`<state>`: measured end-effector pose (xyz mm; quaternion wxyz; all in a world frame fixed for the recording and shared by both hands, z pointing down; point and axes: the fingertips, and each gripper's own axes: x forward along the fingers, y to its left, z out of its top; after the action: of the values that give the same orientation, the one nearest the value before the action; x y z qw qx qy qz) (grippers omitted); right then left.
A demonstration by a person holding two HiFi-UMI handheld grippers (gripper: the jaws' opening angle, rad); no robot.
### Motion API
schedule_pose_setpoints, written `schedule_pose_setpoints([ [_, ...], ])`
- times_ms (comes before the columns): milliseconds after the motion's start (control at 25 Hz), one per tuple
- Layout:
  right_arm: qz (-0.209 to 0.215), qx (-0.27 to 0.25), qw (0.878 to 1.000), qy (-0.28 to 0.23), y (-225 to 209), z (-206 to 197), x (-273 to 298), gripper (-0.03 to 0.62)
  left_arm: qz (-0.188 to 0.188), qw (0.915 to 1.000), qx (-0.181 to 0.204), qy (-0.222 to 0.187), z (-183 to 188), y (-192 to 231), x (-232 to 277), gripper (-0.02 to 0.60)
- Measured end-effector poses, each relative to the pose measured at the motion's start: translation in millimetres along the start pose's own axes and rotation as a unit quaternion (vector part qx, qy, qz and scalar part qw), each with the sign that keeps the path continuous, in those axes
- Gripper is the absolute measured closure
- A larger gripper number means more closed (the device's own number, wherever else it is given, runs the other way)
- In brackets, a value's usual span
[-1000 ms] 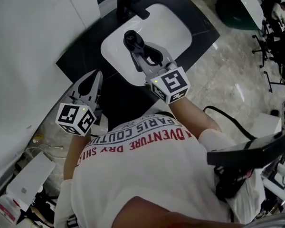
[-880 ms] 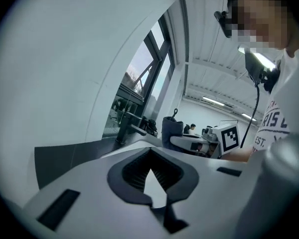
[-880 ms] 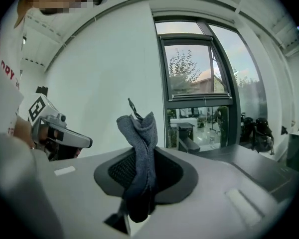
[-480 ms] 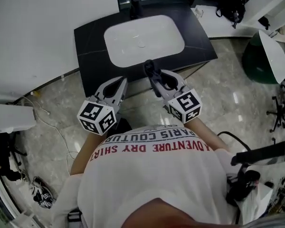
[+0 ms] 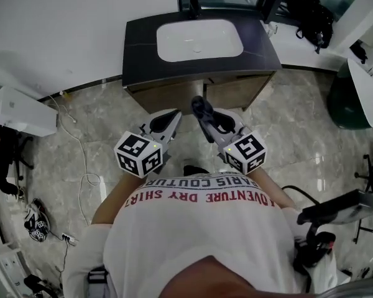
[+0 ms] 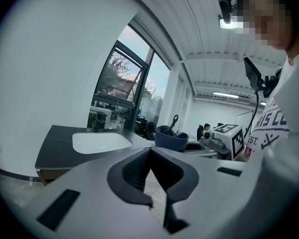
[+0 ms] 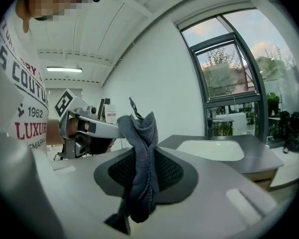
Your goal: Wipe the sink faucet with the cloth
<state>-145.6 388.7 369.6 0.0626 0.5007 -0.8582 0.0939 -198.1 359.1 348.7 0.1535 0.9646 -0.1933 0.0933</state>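
Note:
The black faucet [image 5: 194, 7] stands at the back of a white basin [image 5: 199, 42] set in a black counter [image 5: 140, 48], far ahead of me in the head view. Both grippers hang over the floor in front of the vanity. A dark grey cloth [image 5: 200, 108] sticks up from my right gripper [image 5: 199, 108], which is shut on it; in the right gripper view the cloth [image 7: 142, 168] fills the jaws, with the basin [image 7: 214, 150] and faucet [image 7: 210, 128] beyond. My left gripper [image 5: 174, 116] is shut and holds nothing [image 6: 149, 151].
A wooden cabinet front [image 5: 174, 95] sits under the counter. A white box [image 5: 22, 112], cables [image 5: 81, 160] and shoes [image 5: 36, 222] lie on the marble floor to the left. A dark green chair [image 5: 351, 98] and a black stand [image 5: 342, 207] are on the right.
The view has backed away from the sink: the vanity has shrunk toward the top. Both grippers, earlier over the basin and counter edge, now hang over the floor, the cloth still held.

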Motion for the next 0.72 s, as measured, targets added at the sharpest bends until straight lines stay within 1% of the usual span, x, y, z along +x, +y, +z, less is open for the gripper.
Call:
schedule_pose_setpoints([
  [120, -0.003, 0.007, 1.000, -0.002, 55.5, -19.0, -59.8, 0.517, 0.003, 0.9999, 0.004, -0.014, -28.7, -63.3, -48.9, 0.580],
  [200, -0.007, 0.004, 1.000, 0.003, 94.0, -29.3, -101.2, 0.517, 0.003, 0.9998, -0.004, -0.021, -50.3, -105.4, -83.7, 0.580],
  [320, -0.011, -0.003, 1.000, 0.009, 137.8, -33.0, -155.7, 0.517, 0.004, 0.9995, -0.016, -0.027, -72.7, -159.4, -124.0, 0.580],
  [400, -0.004, 0.013, 1.000, -0.001, 162.8, -25.8, -185.3, 0.517, 0.008, 0.9994, -0.021, -0.027, -75.1, -188.8, -147.2, 0.580],
  [480, 0.000, 0.021, 1.000, -0.010, 182.4, -14.8, -210.4, 0.517, 0.013, 0.9991, -0.020, -0.036, -68.2, -215.7, -168.6, 0.580],
  [560, 0.001, 0.018, 1.000, -0.017, 200.1, -8.8, -236.8, 0.517, 0.017, 0.9987, -0.010, -0.047, -64.9, -245.8, -187.9, 0.580],
  [720, 0.011, 0.029, 0.999, -0.035, 228.5, -8.9, -294.3, 0.517, 0.027, 0.9984, 0.009, -0.048, -74.8, -310.3, -213.9, 0.580],
])
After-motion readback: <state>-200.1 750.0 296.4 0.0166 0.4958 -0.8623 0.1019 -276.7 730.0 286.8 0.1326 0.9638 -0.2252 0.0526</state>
